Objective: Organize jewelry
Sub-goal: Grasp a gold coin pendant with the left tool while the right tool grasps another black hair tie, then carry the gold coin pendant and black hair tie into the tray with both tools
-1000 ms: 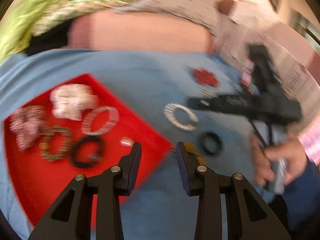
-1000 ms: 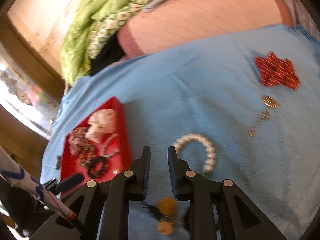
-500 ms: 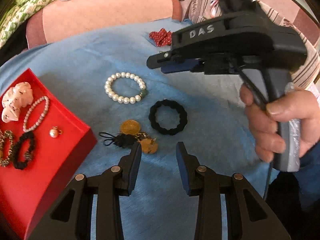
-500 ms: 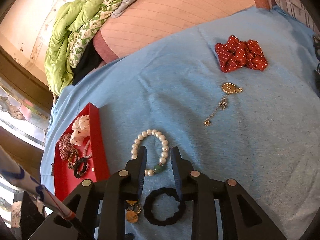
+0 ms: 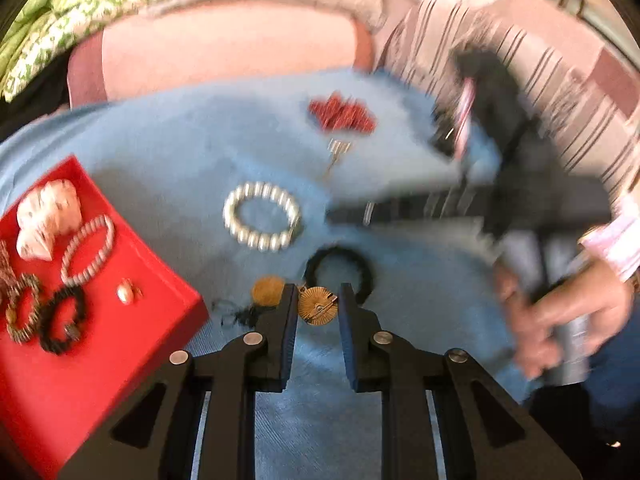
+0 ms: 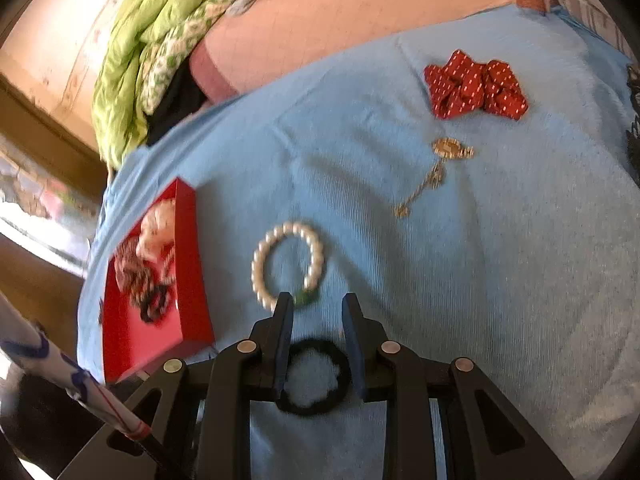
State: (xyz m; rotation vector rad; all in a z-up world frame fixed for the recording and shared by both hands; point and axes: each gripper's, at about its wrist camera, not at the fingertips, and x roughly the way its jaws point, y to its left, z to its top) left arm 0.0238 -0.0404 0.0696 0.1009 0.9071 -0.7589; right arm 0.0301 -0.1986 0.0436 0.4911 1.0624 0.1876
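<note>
On the blue cloth lie a gold fan-shaped disc (image 5: 318, 306), a second gold disc (image 5: 268, 290) with a black tassel, a black ring (image 5: 362, 266) (image 6: 312, 410) and a pearl bracelet (image 5: 262, 216) (image 6: 288, 264). My left gripper (image 5: 318, 302) has the fan disc between its fingertips and its jaws are closing; the pads are at the disc's edges, with no press visible. My right gripper (image 6: 317, 312) stands narrowly open over the black ring, which lies on the cloth under its fingers. In the left wrist view it is a blurred black shape (image 5: 460, 208) held by a hand (image 5: 560, 312).
A red tray (image 5: 160, 292) (image 6: 192, 280) at the left holds a pale scrunchie (image 5: 48, 216), bead bracelets and a pearl earring (image 5: 126, 294). A red dotted scrunchie (image 5: 342, 114) (image 6: 476, 90) and a gold pendant on a chain (image 6: 452, 148) lie further back. Beyond the cloth are a pink cushion and green bedding.
My left gripper has moved forward to the fan disc and its jaws have narrowed around it. My right gripper has advanced over the black ring, toward the pearl bracelet.
</note>
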